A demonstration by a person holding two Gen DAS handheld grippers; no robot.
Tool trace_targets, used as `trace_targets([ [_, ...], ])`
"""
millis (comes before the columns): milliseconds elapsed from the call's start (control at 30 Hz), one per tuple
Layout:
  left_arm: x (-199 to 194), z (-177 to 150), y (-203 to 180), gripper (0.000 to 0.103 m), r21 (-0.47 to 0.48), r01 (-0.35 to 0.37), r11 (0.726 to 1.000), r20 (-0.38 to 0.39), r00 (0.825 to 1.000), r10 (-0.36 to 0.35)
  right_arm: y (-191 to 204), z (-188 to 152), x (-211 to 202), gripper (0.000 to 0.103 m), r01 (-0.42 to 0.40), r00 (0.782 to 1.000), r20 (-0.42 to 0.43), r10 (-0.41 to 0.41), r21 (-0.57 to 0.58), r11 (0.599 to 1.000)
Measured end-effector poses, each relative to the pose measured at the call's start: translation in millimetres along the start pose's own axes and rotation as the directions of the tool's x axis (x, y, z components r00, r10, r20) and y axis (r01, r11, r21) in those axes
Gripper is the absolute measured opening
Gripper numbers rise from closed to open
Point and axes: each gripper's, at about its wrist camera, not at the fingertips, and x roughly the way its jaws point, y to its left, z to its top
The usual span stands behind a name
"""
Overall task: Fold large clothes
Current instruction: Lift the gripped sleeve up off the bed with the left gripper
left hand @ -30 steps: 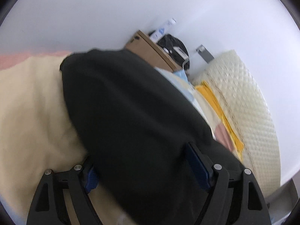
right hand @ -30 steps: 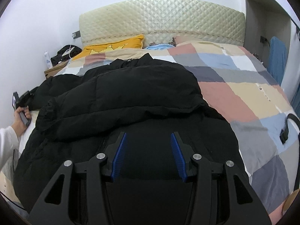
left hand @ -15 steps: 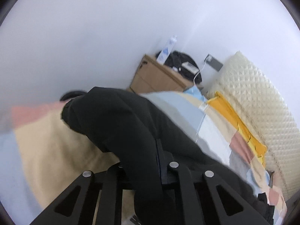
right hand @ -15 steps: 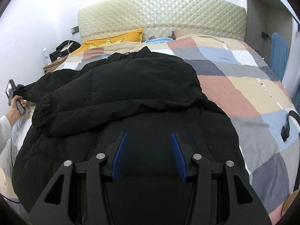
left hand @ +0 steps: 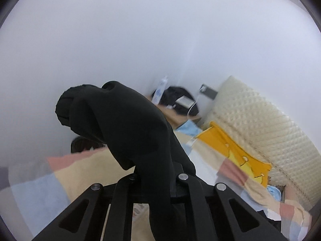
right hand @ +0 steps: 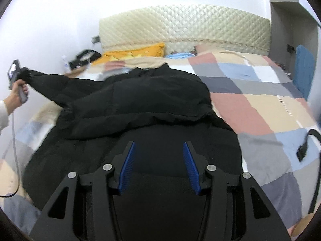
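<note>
1. Since the earlier frame, the left gripper (left hand: 156,178) has closed on the jacket sleeve (left hand: 120,120) and lifted it clear of the bed; in the right wrist view it now hangs raised at 9 o'clock, gripped by the left hand (right hand: 19,92).
2. Its jaws are clamped on the black sleeve, whose cuff droops toward 10 o'clock.
3. The right gripper (right hand: 158,166) hovers with blue pads (right hand: 128,166) apart, nothing between them.
4. The black jacket (right hand: 150,104) lies spread on the checked bedspread (right hand: 260,104), collar toward 12 o'clock, near the yellow pillow (right hand: 136,53).
</note>
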Motion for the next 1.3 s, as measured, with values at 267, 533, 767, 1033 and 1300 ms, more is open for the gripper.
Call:
trace_targets([
  [267, -74.8, 20.3, -74.4, 0.008, 0.075, 0.059, 0.995, 0.045, 0.997, -0.063, -13.9, -3.4, -23.5, 0.050, -0.008, 0.999, 0.043, 0.009, -0.023, 1.000],
  [533, -131.0, 22.3, -176.5, 0.008, 0.208, 0.190, 0.959, -0.026, 0.982, -0.188, -42.4, 6.4, -34.2, 0.050, 0.000, 0.996, 0.094, -0.004, 0.043, 0.999],
  [767, -184.2, -5.1, -267.4, 0.008, 0.449, 0.253, 0.857, -0.042, 0.964, -0.263, -61.2, 6.1, -43.8, 0.050, 0.015, 0.993, 0.117, -0.020, 0.044, 0.999],
  [1033, -235.8, -57.7, -358.3, 0.009, 0.629, 0.310, 0.713, -0.075, 0.937, -0.341, -104.0, 1.0, -55.6, 0.050, -0.011, 0.990, 0.140, -0.011, 0.159, 0.987],
  [1300, -262.4, -125.5, -406.2, 0.009, 0.603, 0.455, 0.656, -0.167, 0.875, -0.454, -115.9, -4.6, -47.8, 0.050, -0.024, 0.993, 0.120, 0.001, 0.189, 0.982],
])
